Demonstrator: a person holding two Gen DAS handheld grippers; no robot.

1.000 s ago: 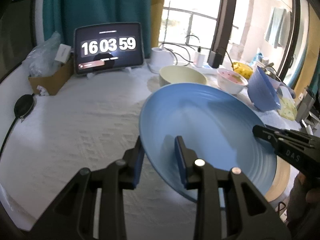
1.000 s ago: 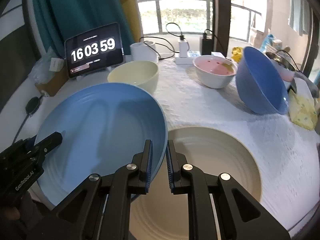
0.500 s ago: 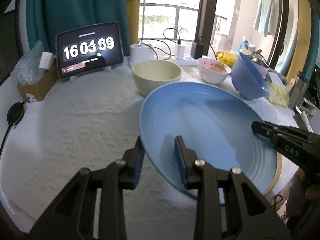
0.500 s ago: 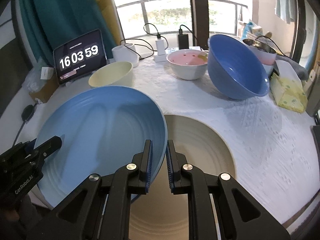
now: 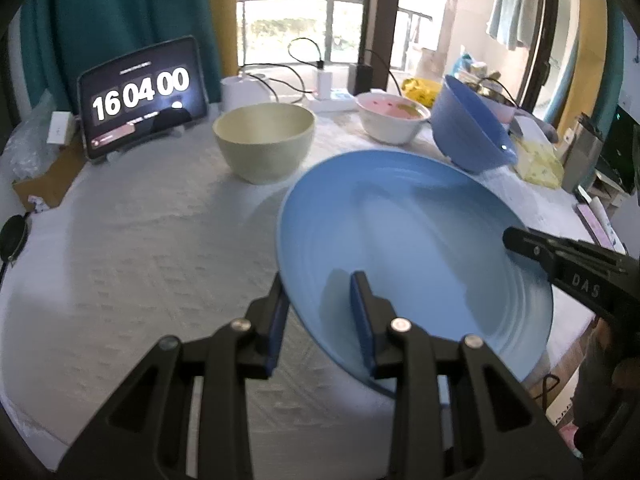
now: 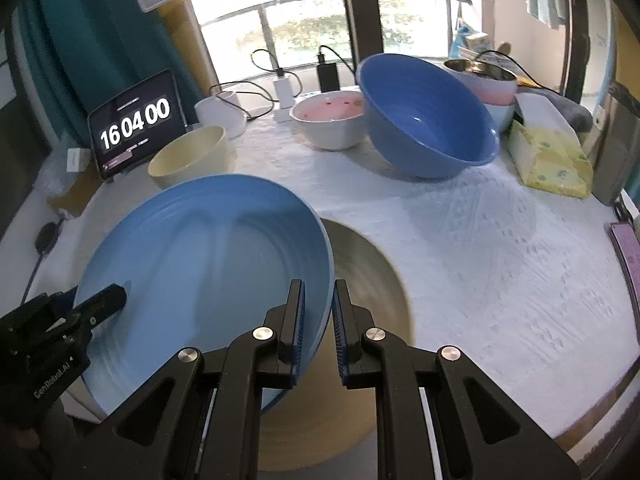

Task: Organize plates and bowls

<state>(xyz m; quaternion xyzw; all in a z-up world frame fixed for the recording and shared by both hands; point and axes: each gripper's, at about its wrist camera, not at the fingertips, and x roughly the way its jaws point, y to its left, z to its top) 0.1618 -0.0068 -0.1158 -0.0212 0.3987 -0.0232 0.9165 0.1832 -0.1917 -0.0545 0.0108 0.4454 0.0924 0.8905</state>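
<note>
— What covers the table point(image 6: 480, 264)?
— A white textured cloth.
— And on it?
— At the back a tablet point(image 5: 142, 98), a cream bowl point(image 5: 264, 142) beside it, a pink-lined bowl point(image 6: 330, 124), and a tilted blue bowl point(image 6: 428, 120). A tan plate point(image 6: 360, 320) lies near the front edge, a yellow pack point(image 6: 550, 162) at right.

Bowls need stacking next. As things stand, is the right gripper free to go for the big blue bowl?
Probably not: the right gripper is shut on the blue plate. The path to the big blue bowl looks open.
</note>
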